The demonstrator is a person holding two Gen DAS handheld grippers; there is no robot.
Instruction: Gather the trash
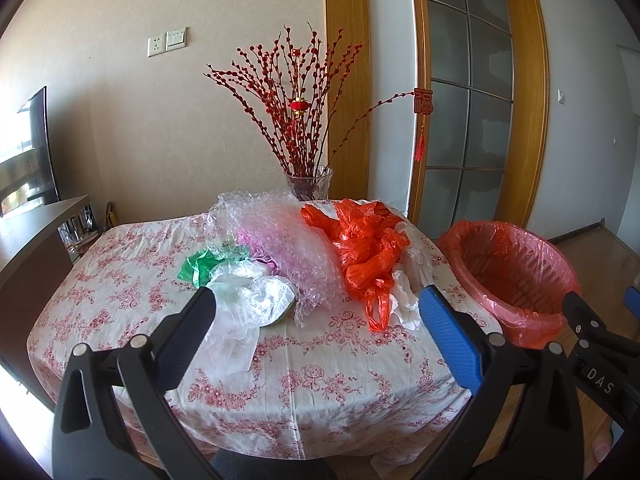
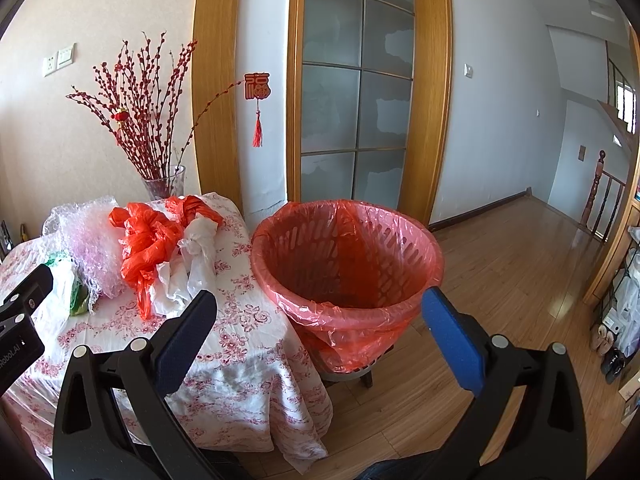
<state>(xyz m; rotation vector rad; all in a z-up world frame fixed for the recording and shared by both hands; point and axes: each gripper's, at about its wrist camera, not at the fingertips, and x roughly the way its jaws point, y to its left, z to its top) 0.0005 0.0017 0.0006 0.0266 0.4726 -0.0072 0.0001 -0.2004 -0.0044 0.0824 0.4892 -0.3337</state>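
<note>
Orange bag (image 1: pixel 362 248), bubble wrap (image 1: pixel 280 232) and clear bags (image 1: pixel 248 296) heaped on the floral table (image 1: pixel 320 380).

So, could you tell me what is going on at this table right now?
A person is clearing plastic trash with two tools. The left hand-held gripper is open, aimed at the pile on the table: bubble wrap, an orange bag, a green bag and clear bags. The right hand-held gripper is open too, empty, facing the lined bin beside the table. Nothing is gripped yet, and the bin looks empty.
</note>
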